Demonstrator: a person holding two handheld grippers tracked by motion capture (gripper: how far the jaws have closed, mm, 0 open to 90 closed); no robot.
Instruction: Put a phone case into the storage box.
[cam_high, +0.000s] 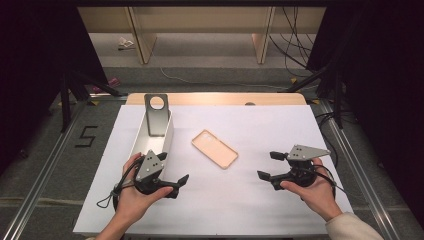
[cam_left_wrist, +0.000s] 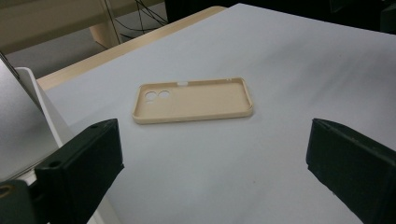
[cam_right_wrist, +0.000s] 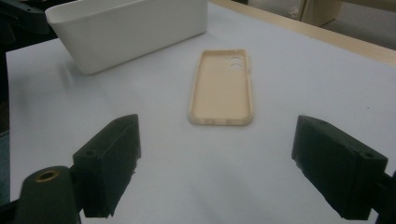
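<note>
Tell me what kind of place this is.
Probably a lab or recording bench, not a home: a white table in a metal frame, loose cables on the floor behind, and a "5" marked beside it.

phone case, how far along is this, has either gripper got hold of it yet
Nothing looks done yet: the phone case lies flat on the white table, open side up, apart from the white bin. In hand: the left gripper and right gripper flank it, both open and empty. Left: gripping and moving it, perhaps into the bin.
</note>
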